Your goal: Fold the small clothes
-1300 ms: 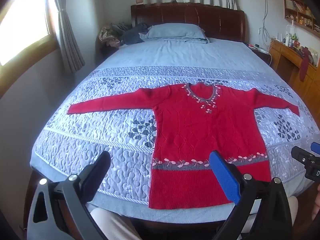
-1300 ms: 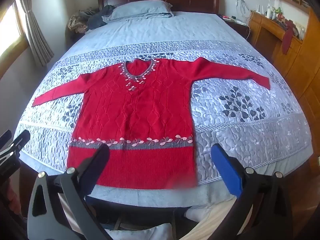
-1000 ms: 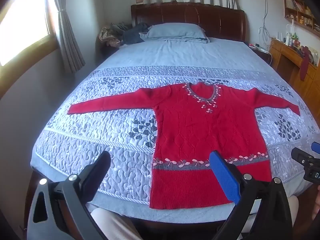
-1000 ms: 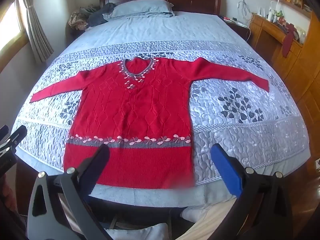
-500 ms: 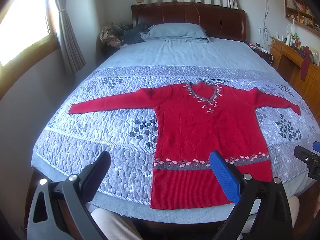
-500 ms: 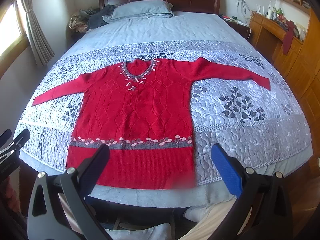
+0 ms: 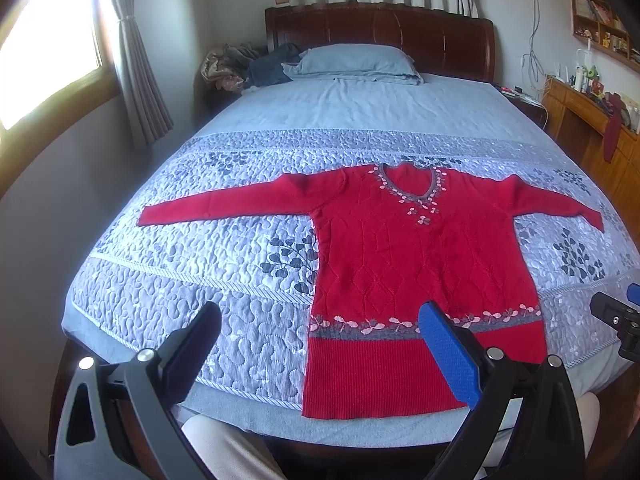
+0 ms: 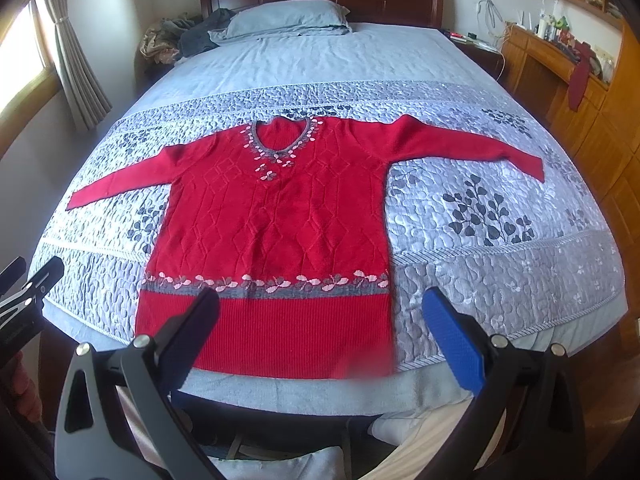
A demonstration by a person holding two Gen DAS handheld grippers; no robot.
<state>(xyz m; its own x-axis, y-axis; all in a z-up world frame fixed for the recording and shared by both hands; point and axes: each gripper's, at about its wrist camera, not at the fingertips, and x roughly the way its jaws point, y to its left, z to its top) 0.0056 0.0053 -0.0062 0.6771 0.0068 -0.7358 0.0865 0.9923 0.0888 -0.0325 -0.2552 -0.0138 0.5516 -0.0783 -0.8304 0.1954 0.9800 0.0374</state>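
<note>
A red knit sweater (image 7: 416,264) (image 8: 276,216) lies flat and face up on the quilted bed (image 7: 224,264) (image 8: 480,248), both sleeves spread sideways, hem at the near edge. It has a grey V-neck trim and a grey flowered band above the hem. My left gripper (image 7: 320,344) hovers open off the foot of the bed, to the left of the hem. My right gripper (image 8: 320,328) also stands open, in the air over the hem's right part. Neither touches the sweater. Each gripper's tip shows at the edge of the other's view.
A blue-grey pillow (image 7: 352,62) and a heap of clothes (image 7: 240,66) lie at the dark wooden headboard (image 7: 380,36). Wooden cabinets (image 8: 592,112) line the right wall. A window with grey curtains (image 7: 136,72) is on the left. The person's legs (image 7: 224,452) are below the bed's foot.
Both views shifted only slightly. The sweater has not moved and both grippers stay open.
</note>
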